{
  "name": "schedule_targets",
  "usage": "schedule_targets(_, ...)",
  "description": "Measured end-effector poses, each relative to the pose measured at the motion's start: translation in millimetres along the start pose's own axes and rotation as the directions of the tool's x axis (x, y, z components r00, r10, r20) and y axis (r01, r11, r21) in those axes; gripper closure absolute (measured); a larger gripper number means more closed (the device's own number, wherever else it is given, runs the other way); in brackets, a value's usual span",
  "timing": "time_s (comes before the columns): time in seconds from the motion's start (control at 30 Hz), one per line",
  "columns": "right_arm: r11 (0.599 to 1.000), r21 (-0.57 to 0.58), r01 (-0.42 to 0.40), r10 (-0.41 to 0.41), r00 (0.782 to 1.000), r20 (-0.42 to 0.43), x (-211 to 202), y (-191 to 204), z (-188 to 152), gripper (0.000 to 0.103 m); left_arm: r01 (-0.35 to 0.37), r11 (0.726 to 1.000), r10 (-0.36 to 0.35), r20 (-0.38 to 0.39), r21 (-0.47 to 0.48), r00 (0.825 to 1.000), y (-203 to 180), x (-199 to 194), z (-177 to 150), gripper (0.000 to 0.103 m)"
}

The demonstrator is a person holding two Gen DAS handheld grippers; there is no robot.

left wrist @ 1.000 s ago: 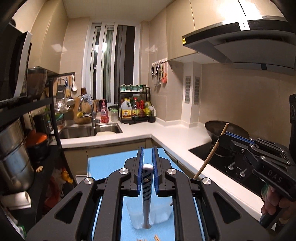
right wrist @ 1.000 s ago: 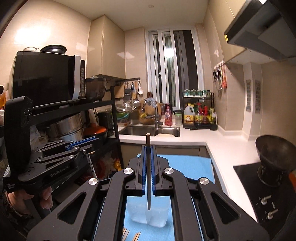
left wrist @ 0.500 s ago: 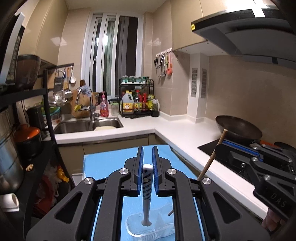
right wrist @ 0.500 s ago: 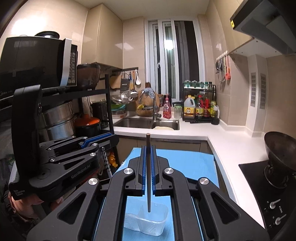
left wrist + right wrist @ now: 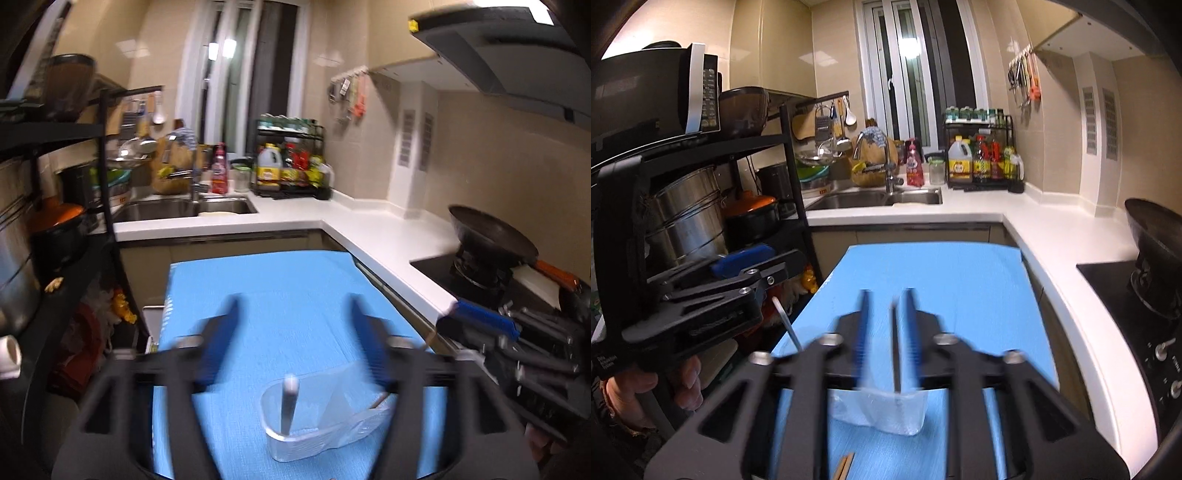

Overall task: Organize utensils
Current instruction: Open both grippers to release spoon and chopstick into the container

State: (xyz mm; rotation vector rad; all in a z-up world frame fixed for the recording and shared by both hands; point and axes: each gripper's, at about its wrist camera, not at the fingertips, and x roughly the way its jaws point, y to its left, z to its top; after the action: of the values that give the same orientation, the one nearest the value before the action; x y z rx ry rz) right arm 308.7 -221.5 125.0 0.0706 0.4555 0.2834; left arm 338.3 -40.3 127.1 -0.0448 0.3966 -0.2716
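Observation:
A clear plastic holder [image 5: 325, 417] stands on the blue mat [image 5: 295, 295]; it also shows in the right wrist view [image 5: 882, 410]. My left gripper [image 5: 295, 332] is open above it, its jaws wide apart. A white-handled utensil [image 5: 289, 402] stands free in the holder. My right gripper [image 5: 886, 332] is open, jaws a little apart, and a dark chopstick [image 5: 896, 354] stands between them with its lower end in the holder. The left gripper appears in the right wrist view [image 5: 746, 273], the right one in the left wrist view [image 5: 480, 321].
Wooden chopstick ends [image 5: 844, 467] lie on the mat near its front edge. A black shelf rack [image 5: 701, 206] with pots stands left. The white counter [image 5: 1052, 236] with a wok [image 5: 1156, 229] and hob runs along the right. The sink [image 5: 879, 197] is behind.
Both grippers have opened. The left let go of the white-handled utensil, which dropped into the holder. The right released its grip on the chopstick. Both views are tilted further down.

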Motion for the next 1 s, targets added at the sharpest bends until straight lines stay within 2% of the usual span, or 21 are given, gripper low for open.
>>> schedule_targets(0.03, 1.0, -0.001, -0.001, 0.001, 1.0, 0.008, -4, 0, -3, 0.05, -0.021, 0.999, 0.021, 0.022, -0.027, 1.0, 4, -7, -1, 0.022)
schedule_targets(0.1, 1.0, -0.016, 0.018, -0.017, 1.0, 0.023, -13, 1, -8, 0.047, -0.019, 0.999, 0.019, 0.011, -0.043, 1.0, 8, -16, -4, 0.018)
schedule_targets(0.23, 1.0, -0.004, 0.021, -0.021, 0.999, 0.042, -34, -1, -15, 0.038, -0.075, 0.997, 0.075, 0.0, -0.021, 0.997, 10, -36, -18, 0.012)
schedule_targets(0.4, 1.0, 0.012, 0.029, -0.029, 0.999, 0.045, -55, -2, -27, 0.034, -0.113, 0.994, 0.112, -0.029, -0.003, 0.993, 13, -64, -46, 0.01)
schedule_targets(0.6, 0.998, 0.057, 0.019, -0.021, 0.999, 0.033, -79, -2, -55, 0.034, -0.133, 0.99, 0.129, -0.074, -0.04, 0.989, 19, -87, -79, 0.01)
schedule_targets(0.73, 0.997, 0.072, 0.009, -0.01, 1.0, 0.017, -97, 2, -89, 0.033, -0.153, 0.987, 0.148, -0.087, -0.05, 0.985, 19, -109, -106, 0.01)
schedule_targets(0.83, 0.997, 0.078, 0.002, -0.002, 1.0, 0.001, -110, 7, -125, 0.029, -0.163, 0.985, 0.158, -0.1, -0.051, 0.982, 16, -121, -126, 0.01)
schedule_targets(1.0, 0.999, 0.041, 0.004, -0.001, 0.998, -0.064, -120, 17, -190, 0.029, -0.185, 0.982, 0.179, -0.126, -0.038, 0.976, 11, -141, -166, 0.01)
